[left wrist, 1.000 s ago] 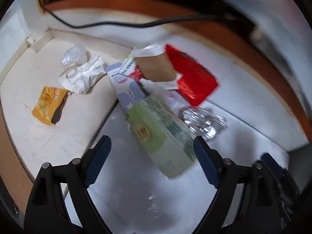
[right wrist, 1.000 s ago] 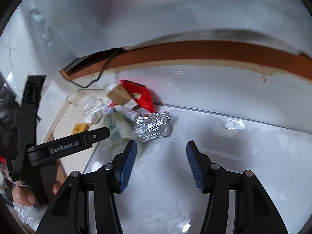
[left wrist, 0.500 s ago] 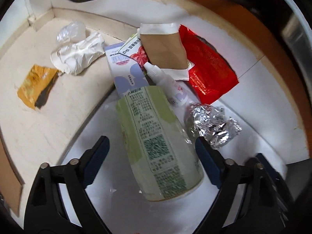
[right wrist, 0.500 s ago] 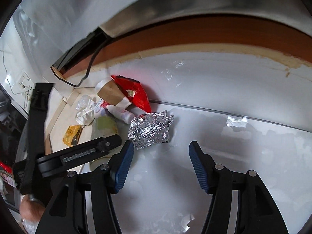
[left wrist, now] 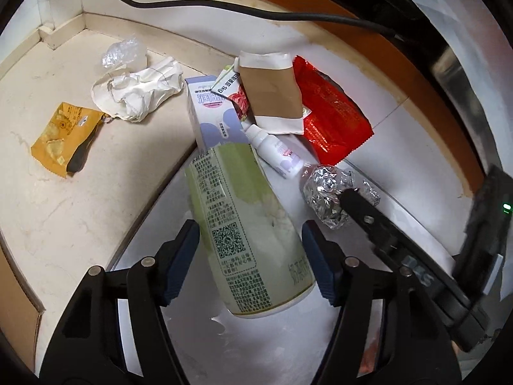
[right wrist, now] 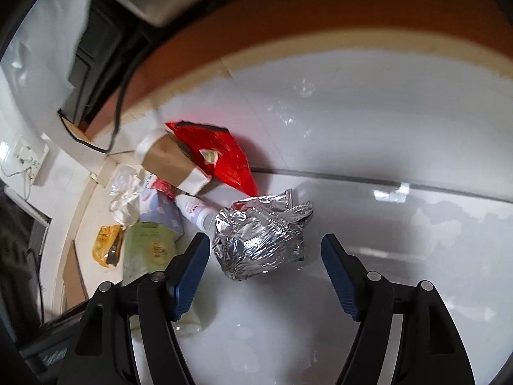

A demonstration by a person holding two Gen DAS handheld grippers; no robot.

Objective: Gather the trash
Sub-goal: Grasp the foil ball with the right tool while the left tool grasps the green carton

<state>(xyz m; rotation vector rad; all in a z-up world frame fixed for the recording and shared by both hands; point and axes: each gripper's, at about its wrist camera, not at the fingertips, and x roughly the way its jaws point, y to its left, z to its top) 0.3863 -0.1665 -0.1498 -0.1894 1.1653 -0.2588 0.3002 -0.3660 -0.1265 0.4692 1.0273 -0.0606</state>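
While the left gripper (left wrist: 250, 258) straddles the pale green bottle (left wrist: 247, 234) lying on its side on the white floor (left wrist: 198, 346), its fingers (left wrist: 181, 261) have just been closing and stand right at the bottle's flanks; whether they are clenched on it I cannot tell. Beyond the bottle lie a purple carton (left wrist: 214, 115), a small white bottle (left wrist: 279, 152), a flattened paper cup (left wrist: 272, 91) and a red wrapper (left wrist: 333, 115). Further left are crumpled white paper (left wrist: 138, 91) and a yellow wrapper (left wrist: 61, 136). Just in front of the right gripper (right wrist: 264, 272) sits the foil ball (right wrist: 261, 237), its fingers (right wrist: 336, 272) released, having just been opening
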